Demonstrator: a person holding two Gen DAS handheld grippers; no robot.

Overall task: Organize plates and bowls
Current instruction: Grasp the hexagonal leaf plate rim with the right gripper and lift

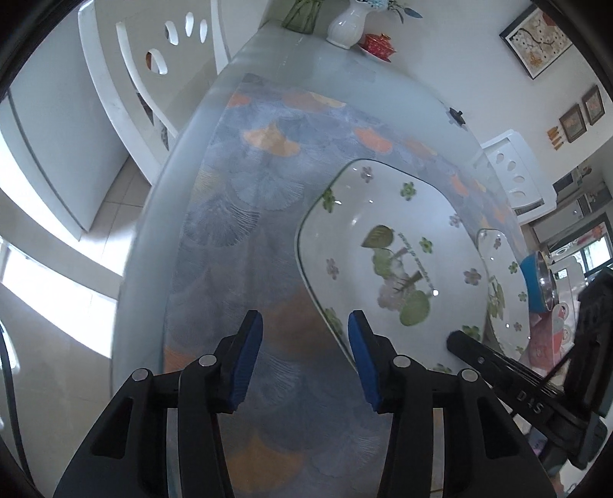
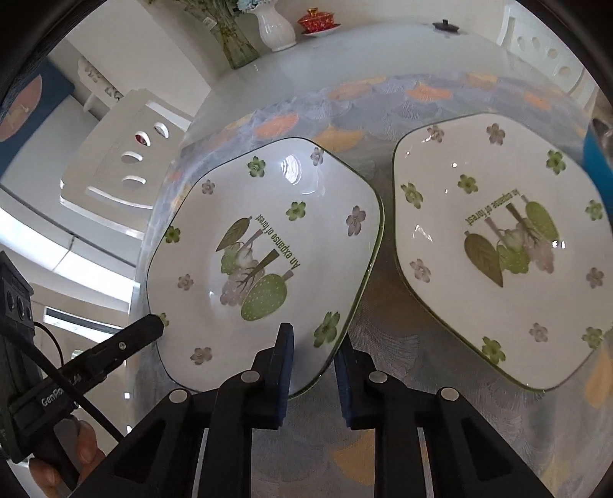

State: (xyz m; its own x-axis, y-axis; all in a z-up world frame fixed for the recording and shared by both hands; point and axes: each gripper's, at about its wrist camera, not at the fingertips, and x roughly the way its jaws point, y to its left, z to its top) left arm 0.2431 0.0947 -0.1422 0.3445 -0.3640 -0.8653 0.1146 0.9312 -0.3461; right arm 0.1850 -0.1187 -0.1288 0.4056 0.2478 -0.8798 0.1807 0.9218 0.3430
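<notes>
Right tool [image 2: 312,358] pinches the near plate [image 2: 264,245] rim, its corner hidden; left tool [image 1: 305,358] spread

Two plates lie side by side on the table [image 2: 383,46], seen from the right wrist: the near plate [image 2: 264,245] at 9 o'clock of the other plate [image 2: 502,237], just apart. Toward 12 o'clock, at the table's far edge, stand a vase [image 2: 274,27] and, at its 3 o'clock, a lidded cup [image 2: 320,19]. A chair [image 2: 126,153] stands at 10 o'clock.
</notes>
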